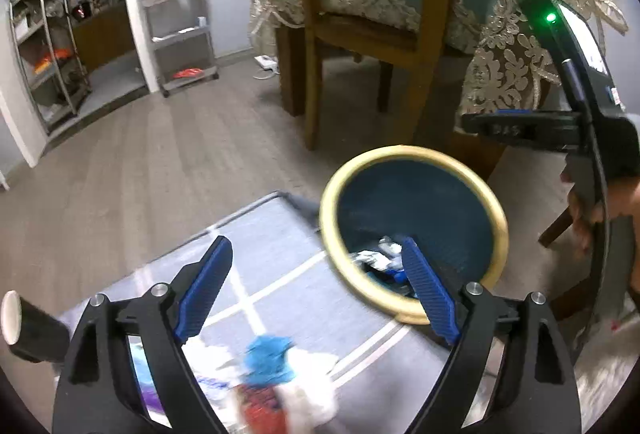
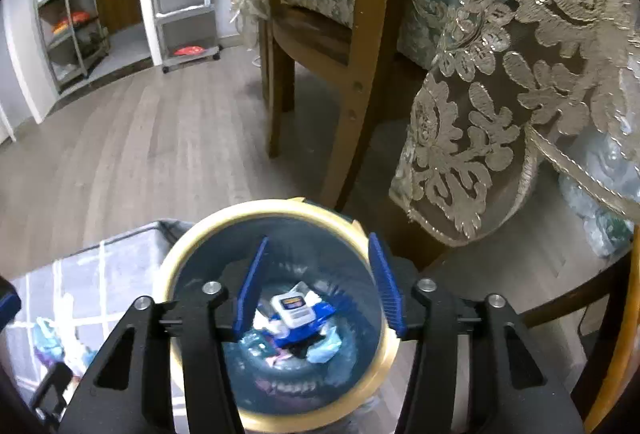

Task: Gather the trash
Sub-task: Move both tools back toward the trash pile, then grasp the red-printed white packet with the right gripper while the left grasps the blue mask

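Hovering over the round bin (image 2: 276,410), the right gripper (image 2: 320,282) held its ribbed blue fingers (image 2: 250,284) spread wide with nothing between them. A pale yellow band ringed the bin's rim, and its dark blue liner (image 2: 352,262) looked smooth and glossy. At the bottom lay crumpled wrappers, a white packet with a dark label (image 2: 294,308) on top, and a pale blue scrap at five o'clock of it.

The left gripper (image 1: 316,286) was likewise agape and empty, above a grey rug (image 1: 272,234) crossed by white lines. Loose trash (image 1: 280,374), a blurred heap of white, blue and red pieces, sat on the rug at six o'clock, with the bin (image 1: 416,154) at two o'clock of it. Lace-edged teal cloth (image 1: 516,62) draped beside a wooden chair (image 1: 316,74).
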Motion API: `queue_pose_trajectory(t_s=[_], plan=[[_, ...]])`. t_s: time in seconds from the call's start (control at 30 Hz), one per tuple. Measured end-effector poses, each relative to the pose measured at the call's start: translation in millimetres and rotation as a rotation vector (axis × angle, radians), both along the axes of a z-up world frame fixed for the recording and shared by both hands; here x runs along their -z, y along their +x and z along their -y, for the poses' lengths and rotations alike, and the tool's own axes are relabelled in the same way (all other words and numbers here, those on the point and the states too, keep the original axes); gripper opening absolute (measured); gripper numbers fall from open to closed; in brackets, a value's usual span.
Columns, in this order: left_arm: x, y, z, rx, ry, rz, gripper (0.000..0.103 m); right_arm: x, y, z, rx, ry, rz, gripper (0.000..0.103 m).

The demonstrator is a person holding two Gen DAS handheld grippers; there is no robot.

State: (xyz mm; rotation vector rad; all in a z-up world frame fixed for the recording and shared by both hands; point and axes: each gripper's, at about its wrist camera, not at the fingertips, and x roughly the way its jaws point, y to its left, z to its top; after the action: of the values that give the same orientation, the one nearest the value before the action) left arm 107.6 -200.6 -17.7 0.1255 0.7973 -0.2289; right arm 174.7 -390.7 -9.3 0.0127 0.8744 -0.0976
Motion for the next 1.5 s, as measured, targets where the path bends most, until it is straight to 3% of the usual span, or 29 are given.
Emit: queue_pose_trajectory(t_s=[0.03, 0.13, 0.17, 0.23, 0.37, 0.6, 0.73, 0.87, 1.03, 1.37, 1.5], plan=[[-2.4, -4.1, -6.3, -0.009, 0.004, 0.001, 0.085, -2.2, -1.7, -1.3, 0.000, 0.011, 0.004, 0.067], [-11.0, -18.4, -27.0, -0.041, -0.002, 0.007, 0.086, -14.7, -16.8, -12.5, -0.014, 0.048, 0.032, 0.068], [-14.8, -25.0, -35.4, -0.052, -0.005, 0.013, 0.087, -17.9, -21.9, -16.0, -0.018, 0.060, 0.040, 0.079], [-19.1, -34.1, -47.3, -0.069, -0.002, 0.023, 0.089, -25.0, -31.9, -23.4, -0.030, 0.083, 0.060, 0.090], [-26.9, -52.4, -76.5, -0.111, -0.002, 0.023, 0.092, -34.2, -52.7, -39.5, -0.059, 0.101, 0.092, 0.094], [-36.9, -84.0, -126.1, -0.162, -0.002, 0.031, 0.097, -32.1, -85.9, -72.6, -0.121, 0.124, 0.074, 0.096], [-31.3, -100.1, -148.9, -0.189, 0.022, 0.023, 0.097, -22.9, -96.4, -86.6, -0.134, 0.164, 0.031, 0.097], [-24.2, -109.2, -171.0, -0.242, -0.007, 0.008, 0.097, -10.9, -102.9, -98.5, -0.128, 0.177, -0.009, 0.097], [-5.9, -121.1, -194.7, -0.280, 0.044, -0.018, 0.097, 6.7, -108.5, -109.6, -0.107, 0.230, -0.069, 0.097], [46.6, -121.5, -217.1, -0.313, 0.092, -0.155, 0.097, 40.1, -112.8, -162.8, -0.227, 0.169, -0.168, 0.097], [59.6, -122.1, -217.6, -0.322, 0.067, -0.197, 0.097, 62.1, -112.6, -179.3, -0.250, 0.138, -0.228, 0.097]])
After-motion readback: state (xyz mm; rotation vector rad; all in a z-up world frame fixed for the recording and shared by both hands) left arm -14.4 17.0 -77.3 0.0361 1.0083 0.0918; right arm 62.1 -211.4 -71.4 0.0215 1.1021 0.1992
